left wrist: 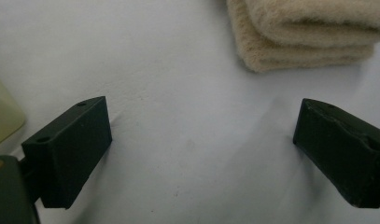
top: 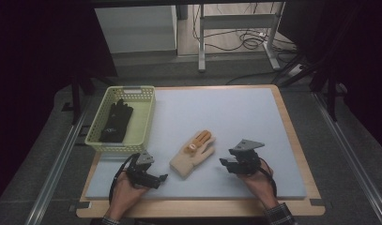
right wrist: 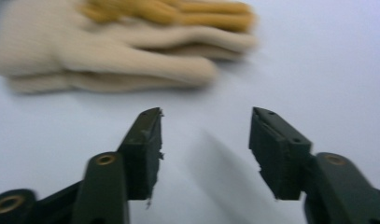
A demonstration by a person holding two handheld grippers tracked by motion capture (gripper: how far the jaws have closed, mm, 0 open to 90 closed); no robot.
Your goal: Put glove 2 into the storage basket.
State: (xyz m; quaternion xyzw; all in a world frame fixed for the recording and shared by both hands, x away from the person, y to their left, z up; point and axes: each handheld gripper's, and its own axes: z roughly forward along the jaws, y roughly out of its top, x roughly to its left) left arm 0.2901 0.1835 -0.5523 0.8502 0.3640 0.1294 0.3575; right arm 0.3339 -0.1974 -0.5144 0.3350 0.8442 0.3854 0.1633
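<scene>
A cream knitted glove with orange fingertips lies flat on the pale blue mat, between my two hands. My left gripper rests low on the mat at the glove's lower left, jaws wide apart and empty; in the left gripper view the glove's cuff lies beyond the jaws. To the glove's right my right gripper is open with nothing between its jaws. The right gripper view shows the glove ahead, apart from the fingertips. A black glove lies in the yellow basket.
The basket stands at the mat's back left corner. The mat covers a wooden board with dark floor around it. Metal table legs and cables stand beyond the far edge.
</scene>
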